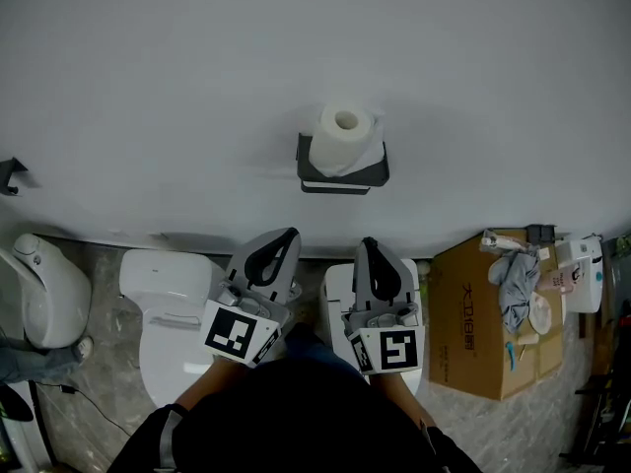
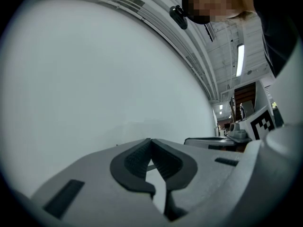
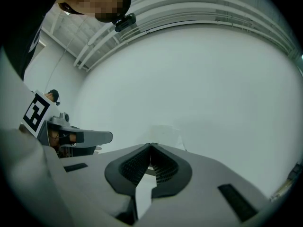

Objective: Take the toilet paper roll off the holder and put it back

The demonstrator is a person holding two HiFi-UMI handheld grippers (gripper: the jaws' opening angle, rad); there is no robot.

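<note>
A white toilet paper roll (image 1: 341, 138) stands in a black holder (image 1: 342, 173) fixed to the white wall. Both grippers hang side by side below it, clear of the holder, pointing at the wall. My left gripper (image 1: 287, 236) is shut with nothing between its tips, as the left gripper view (image 2: 151, 140) shows. My right gripper (image 1: 368, 244) is also shut and empty, its tips meeting in the right gripper view (image 3: 150, 145). The pale roll (image 3: 164, 135) shows faintly on the wall just beyond the right gripper's tips.
A white toilet (image 1: 168, 313) stands below left, with another white fixture (image 1: 44, 289) at the far left. A cardboard box (image 1: 493, 313) with rags and small items on it sits at the right. A small black hook (image 1: 10, 173) is on the wall at left.
</note>
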